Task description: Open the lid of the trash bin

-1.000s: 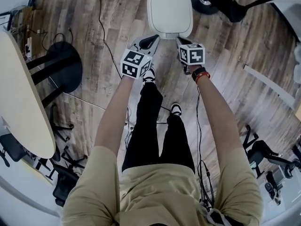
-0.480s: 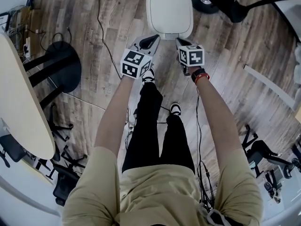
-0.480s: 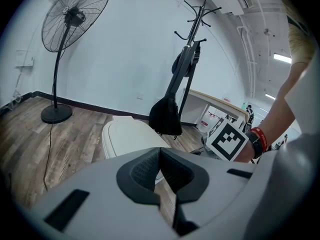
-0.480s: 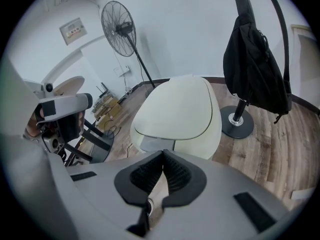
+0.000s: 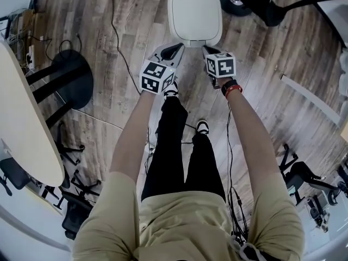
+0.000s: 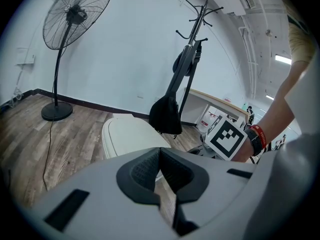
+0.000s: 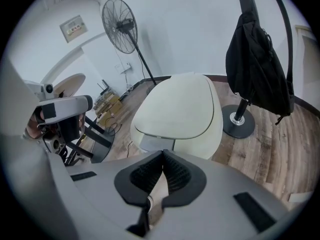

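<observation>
The only writing I can find is a small notice (image 7: 73, 28) on the wall in the right gripper view, and its print is too small to read. The cubes on my tongs carry black-and-white square patterns and no words.

The trash bin (image 5: 194, 12) stands on the wood-plank floor (image 5: 109, 48), straight ahead of my shoes and well in from the floor's edge along the wall. Its long axis runs away from me. The narrower front, with a grey panel (image 7: 156, 143) under the lip, faces me, and the hinge end is on the far side. The lid (image 7: 177, 109) lies flat and closed. It is a smooth, off-white rounded rectangle that looks like plastic.

My left gripper (image 5: 175, 47) hovers just short of the bin's front left corner. Its ribbed black pads (image 6: 145, 170) are pressed together at the tips with nothing between them. My right gripper (image 5: 209, 49) is just short of the front right corner, likewise clenched and empty.

A black bag (image 7: 257, 69) hangs on a coat stand (image 6: 192, 44) just beside the bin. A pedestal fan (image 6: 77, 14) stands well apart, near the wall.
</observation>
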Available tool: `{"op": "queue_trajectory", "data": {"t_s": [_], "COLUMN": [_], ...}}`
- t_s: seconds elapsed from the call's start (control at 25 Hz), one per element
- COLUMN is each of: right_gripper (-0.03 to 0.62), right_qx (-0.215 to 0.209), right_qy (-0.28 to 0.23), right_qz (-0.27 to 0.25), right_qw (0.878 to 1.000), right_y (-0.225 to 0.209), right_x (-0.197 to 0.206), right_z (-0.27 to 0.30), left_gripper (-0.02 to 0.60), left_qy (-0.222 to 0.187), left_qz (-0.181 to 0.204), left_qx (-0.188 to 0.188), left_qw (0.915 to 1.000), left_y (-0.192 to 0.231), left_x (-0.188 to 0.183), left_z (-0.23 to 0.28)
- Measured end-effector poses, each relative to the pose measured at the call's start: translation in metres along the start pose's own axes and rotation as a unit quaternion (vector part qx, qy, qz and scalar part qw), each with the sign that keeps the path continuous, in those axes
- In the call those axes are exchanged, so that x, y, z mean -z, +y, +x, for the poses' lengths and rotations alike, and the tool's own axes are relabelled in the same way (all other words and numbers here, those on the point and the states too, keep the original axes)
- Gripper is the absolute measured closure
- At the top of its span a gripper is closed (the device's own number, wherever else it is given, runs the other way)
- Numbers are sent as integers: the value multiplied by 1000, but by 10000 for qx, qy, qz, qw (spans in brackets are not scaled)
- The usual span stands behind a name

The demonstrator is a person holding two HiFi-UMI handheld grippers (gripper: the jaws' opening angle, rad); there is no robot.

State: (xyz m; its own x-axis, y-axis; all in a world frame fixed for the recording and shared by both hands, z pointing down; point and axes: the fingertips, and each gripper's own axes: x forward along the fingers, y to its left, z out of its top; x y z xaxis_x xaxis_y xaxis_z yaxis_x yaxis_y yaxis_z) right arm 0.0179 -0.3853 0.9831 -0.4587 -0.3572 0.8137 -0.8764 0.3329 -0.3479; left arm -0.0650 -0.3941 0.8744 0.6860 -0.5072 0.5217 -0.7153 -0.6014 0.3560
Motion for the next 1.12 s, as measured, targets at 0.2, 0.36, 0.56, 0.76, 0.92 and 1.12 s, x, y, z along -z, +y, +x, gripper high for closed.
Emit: {"op": "queue_trajectory", "data": {"t_s": [0.2,0.36,0.56,0.76,0.92,1.12], "right_gripper": [591,585,583,582,582,583], "right_qx": [-35,31,-6,-18,-48,-37], "right_qy": [53,64,109,157,165,235], "right_qz": [-72,-62,-124,-120,-118,-169], "right_qw": [10000,10000,9999,9998,9998,9996], "right_y": [1,-1,-1,-2,1,-1], "right_x": [-1,0,3,4,4,5], "right_z": [3,0,3,2,6,5], "left_gripper": [558,558,558,558,558,558], "left_qy": [-32,-26,-14,-9,-26,-25], "left_qz": [-29,-29,-36,-63,-79,-111], "left_qx": [25,26,1,-4,-32,-18], "left_qw": [10000,10000,10000,10000,10000,9999], "left_y": [1,-1,2,2,4,1], "left_x": [-2,0,3,5,6,8], "left_z": [1,-1,-4,-5,-5,-4]}}
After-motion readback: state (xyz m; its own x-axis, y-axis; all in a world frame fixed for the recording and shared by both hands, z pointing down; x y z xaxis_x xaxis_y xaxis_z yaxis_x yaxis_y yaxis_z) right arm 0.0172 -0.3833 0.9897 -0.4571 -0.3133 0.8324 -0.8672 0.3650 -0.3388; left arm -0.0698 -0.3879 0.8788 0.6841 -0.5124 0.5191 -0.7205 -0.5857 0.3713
